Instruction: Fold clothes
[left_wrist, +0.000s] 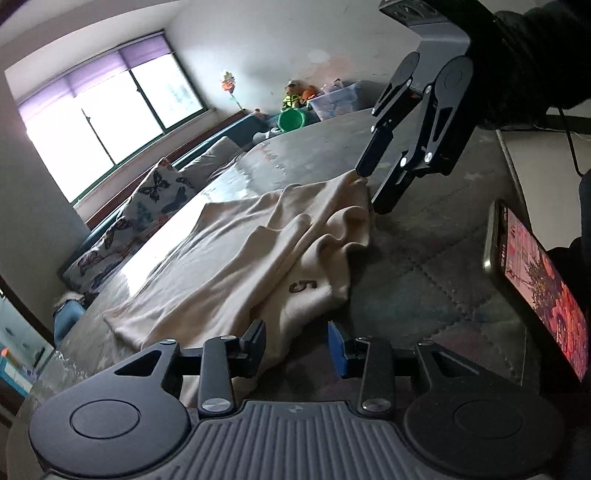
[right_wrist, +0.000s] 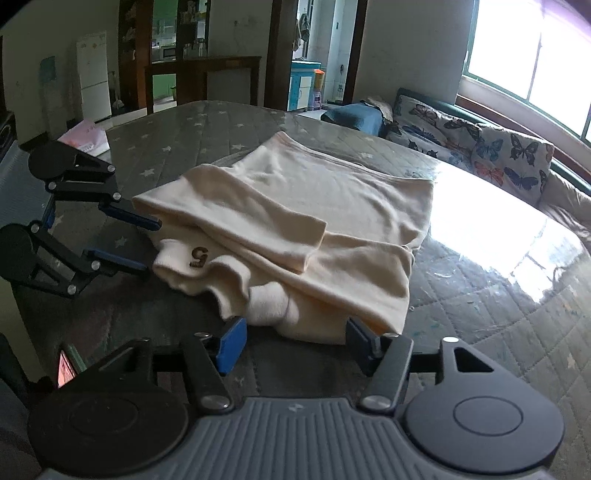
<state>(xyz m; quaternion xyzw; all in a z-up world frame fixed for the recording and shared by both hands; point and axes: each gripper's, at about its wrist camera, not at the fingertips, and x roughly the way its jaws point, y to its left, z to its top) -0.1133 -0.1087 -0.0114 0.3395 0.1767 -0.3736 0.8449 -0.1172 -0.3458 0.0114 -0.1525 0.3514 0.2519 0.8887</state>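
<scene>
Both fingers stood released beside the cream garment (right_wrist: 314, 229): left gripper (right_wrist: 149, 243) at its "5" corner, right gripper (right_wrist: 295, 343) at its near edge; regrip evenly on the tabletop (right_wrist: 480, 288).

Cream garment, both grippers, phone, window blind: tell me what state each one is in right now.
Cream garment: partly folded, rumpled at the near edge, lying on the table.
Left gripper: open, garment edge between its fingers, not pinched.
Right gripper: open, straddling the garment's near fold.
Phone: screen lit, propped at a tilt.
Window blind: rolled partway up.
</scene>
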